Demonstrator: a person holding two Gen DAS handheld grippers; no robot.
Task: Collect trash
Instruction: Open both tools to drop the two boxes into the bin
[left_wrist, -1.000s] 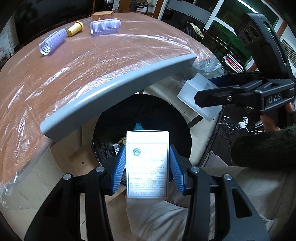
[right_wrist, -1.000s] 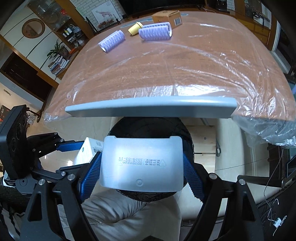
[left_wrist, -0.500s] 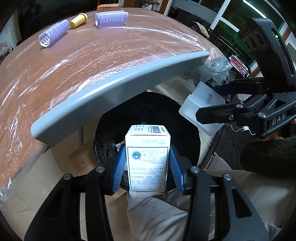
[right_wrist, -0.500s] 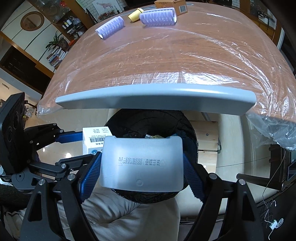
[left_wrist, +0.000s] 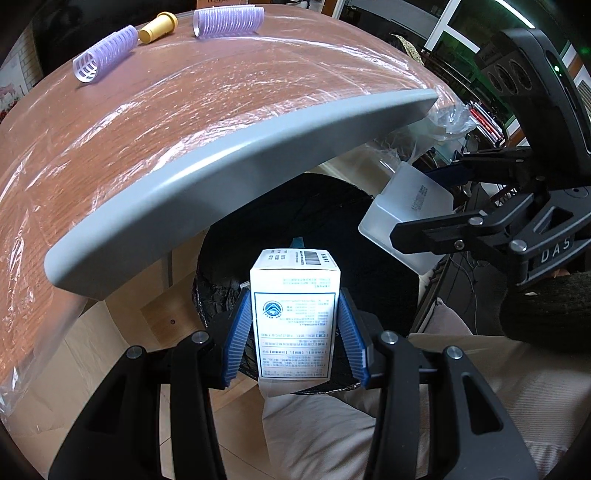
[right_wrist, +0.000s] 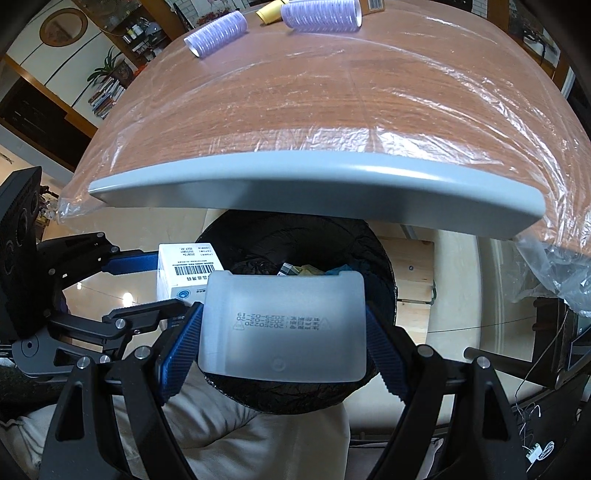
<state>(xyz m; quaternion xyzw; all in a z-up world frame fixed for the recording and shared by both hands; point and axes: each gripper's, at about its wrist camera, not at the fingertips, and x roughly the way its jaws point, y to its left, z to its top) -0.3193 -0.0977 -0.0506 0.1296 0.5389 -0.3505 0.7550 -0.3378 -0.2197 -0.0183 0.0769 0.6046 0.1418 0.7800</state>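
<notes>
Left hand-held gripper (left_wrist: 293, 334) is clamped on a white printed carton (left_wrist: 294, 314), held upright over the near rim of the black-bagged trash bin (left_wrist: 314, 206) under the counter (left_wrist: 207, 122) edge. Right hand-held gripper (right_wrist: 282, 332) is clamped on a frosted plastic tray (right_wrist: 284, 326), also above the bin, just beside the carton. On the counter's far side: two purple hair rollers (left_wrist: 105, 53), a yellow cap (left_wrist: 158, 27).
</notes>
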